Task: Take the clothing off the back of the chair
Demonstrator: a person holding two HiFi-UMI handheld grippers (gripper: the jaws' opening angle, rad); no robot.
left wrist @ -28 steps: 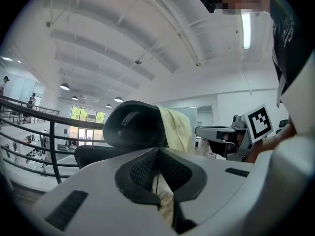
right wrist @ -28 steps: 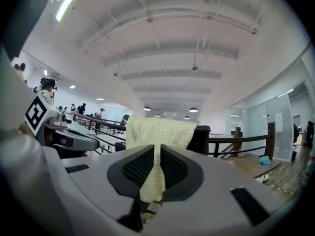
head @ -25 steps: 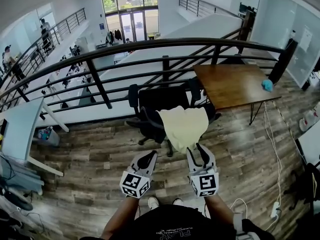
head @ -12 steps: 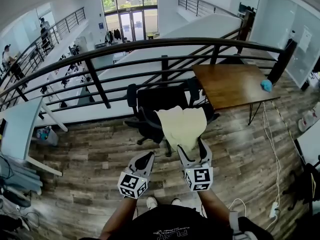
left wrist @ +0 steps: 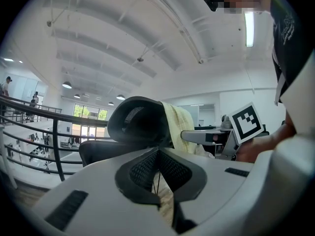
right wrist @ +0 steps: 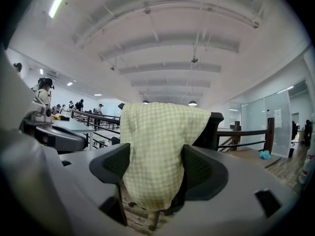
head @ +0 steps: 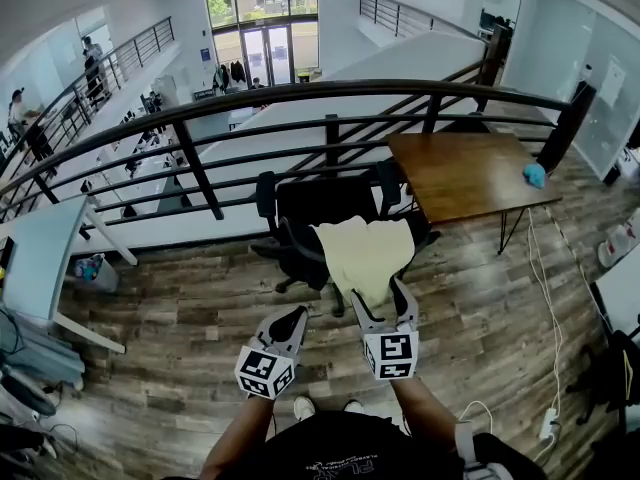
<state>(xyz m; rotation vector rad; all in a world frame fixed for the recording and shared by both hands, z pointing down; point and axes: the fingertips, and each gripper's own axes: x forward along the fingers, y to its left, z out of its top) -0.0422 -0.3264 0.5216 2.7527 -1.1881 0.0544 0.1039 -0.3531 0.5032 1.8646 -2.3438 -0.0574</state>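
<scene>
The yellow cloth (head: pixel 365 256) hangs over the back of the black chair (head: pixel 318 200). The right gripper (head: pixel 378 294) holds its jaws wide open around the cloth's bottom end, not pinching it. The left gripper (head: pixel 288 320) has its jaws shut, with nothing in them. A grab on just that edge could slip off, or tug the chair along. A second ago the right jaws were narrower and farther back.

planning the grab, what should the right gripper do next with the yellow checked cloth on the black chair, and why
Probably close the right gripper. Its jaws stand wide apart with the lower part of the pale yellow checked cloth hanging between them, not yet pinched, and it is draped over the back of the black office chair.
</scene>
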